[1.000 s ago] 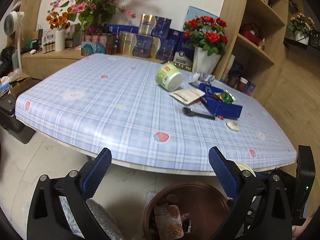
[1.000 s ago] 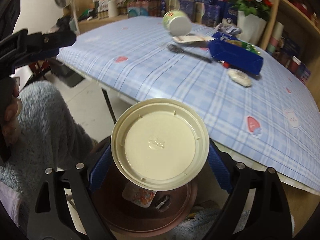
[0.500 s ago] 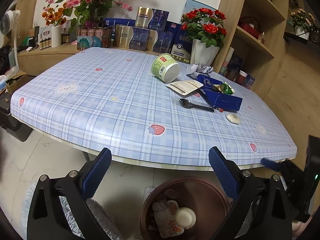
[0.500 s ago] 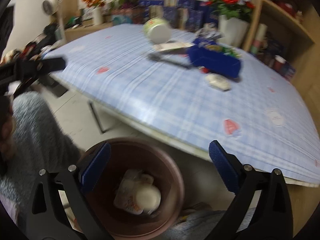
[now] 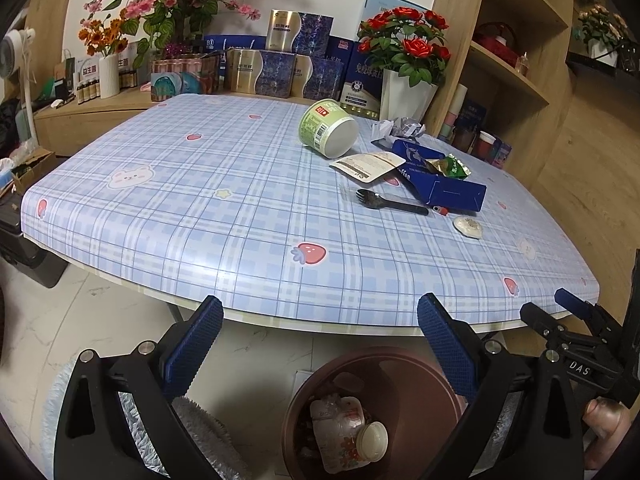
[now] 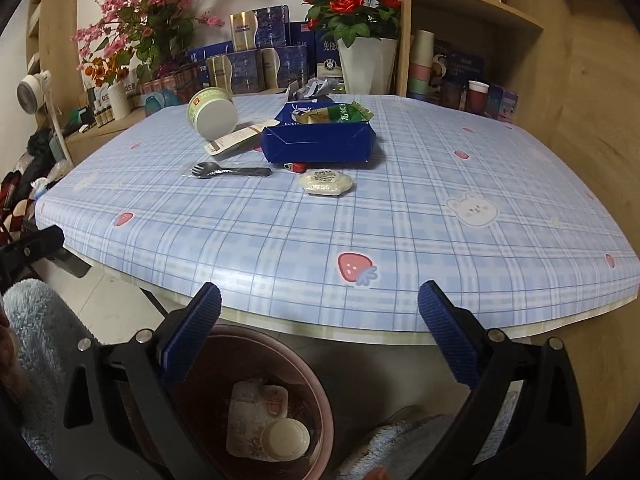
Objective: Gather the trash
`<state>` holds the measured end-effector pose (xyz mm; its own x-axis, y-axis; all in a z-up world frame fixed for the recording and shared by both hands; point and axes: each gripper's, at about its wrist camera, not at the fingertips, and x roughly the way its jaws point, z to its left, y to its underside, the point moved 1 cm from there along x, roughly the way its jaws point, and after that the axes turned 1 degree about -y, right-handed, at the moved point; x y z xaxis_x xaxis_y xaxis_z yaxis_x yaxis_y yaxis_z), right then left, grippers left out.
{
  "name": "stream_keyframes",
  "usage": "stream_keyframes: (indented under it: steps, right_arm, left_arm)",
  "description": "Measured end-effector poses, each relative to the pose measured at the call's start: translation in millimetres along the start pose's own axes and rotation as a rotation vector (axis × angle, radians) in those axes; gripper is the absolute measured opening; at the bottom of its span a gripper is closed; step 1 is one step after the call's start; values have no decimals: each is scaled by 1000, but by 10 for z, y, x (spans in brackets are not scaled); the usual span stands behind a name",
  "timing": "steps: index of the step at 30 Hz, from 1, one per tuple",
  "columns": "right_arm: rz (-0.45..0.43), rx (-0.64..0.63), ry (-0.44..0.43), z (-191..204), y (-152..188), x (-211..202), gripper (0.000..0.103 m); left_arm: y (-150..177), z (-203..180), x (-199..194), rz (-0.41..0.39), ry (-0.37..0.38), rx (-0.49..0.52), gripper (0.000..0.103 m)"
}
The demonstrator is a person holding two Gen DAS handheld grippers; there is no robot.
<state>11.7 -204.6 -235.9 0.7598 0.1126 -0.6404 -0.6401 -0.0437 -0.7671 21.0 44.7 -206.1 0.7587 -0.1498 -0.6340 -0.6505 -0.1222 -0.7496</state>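
left view — left gripper [image 5: 318,344] fingers wide apart, holding nothing; bin [image 5: 376,412] at bottom, cup [image 5: 329,128] upper middle on table [image 5: 200,208] | right view — right gripper [image 6: 319,330] also apart, empty; fork [image 6: 230,171] left of middle | risk: fork is flat and thin — might slip

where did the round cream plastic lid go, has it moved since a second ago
Yes. The round cream plastic lid has left the right gripper, whose jaws now stand open and empty, and lies down in the brown round trash bin below the table edge.
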Motion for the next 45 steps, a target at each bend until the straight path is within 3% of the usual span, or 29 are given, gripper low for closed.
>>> stream_keyframes:
  steps: [10,15,20,30,33,39,45]
  right_arm:
    - [-2,31,-35,-32,7,63,97]
    - [-19,63,-52,-97,-26,84,97]
    - [-29,103,-69,-209,-99,135,97]
    - [2,154,-136,-404,-403,400,97]
    - [-1,142,-139,-441,-539,491,97]
    - [-10,152,-129,-563,-733,619,97]
    - [-5,187,-114,-708,-831,749,97]
  left_arm:
    - [-22,-34,51,24,-14,10,95]
    - [-175,-28,131,52,55,-10,95]
    - [-410,-207,250,52,89,65,95]
    - [-1008,-681,1021,105,105,241,93]
    - [-1175,-778,1409,153,89,317,87]
    - [-1417,-786,1957,193,24,401,83]
    - [-1436,-904,2292,257,-50,491,75]
